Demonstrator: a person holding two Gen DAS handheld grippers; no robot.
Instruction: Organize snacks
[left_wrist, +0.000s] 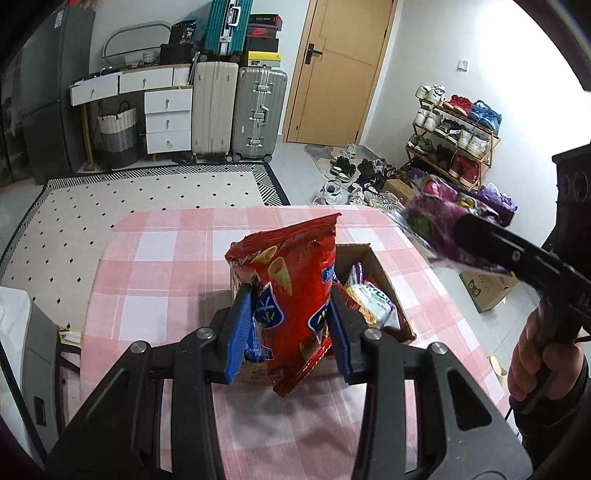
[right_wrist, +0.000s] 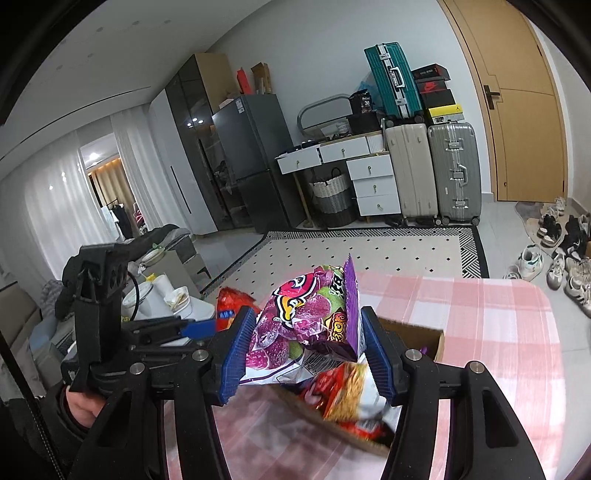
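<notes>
A red snack bag (left_wrist: 295, 291), glossy and printed with cone-shaped crisps and blue shield badges, stands upright between the blue pads of the left gripper (left_wrist: 290, 328), pinched at its lower half, its crumpled top above the fingers. A purple candy bag (right_wrist: 306, 325), printed with sugared purple and green gummies, sits crumpled and tilted between the pads of the right gripper (right_wrist: 304, 354), its serrated edge pointing up. Below and beyond both grippers an open cardboard box (left_wrist: 384, 280) holds more packets (left_wrist: 369, 299), one orange and white.
</notes>
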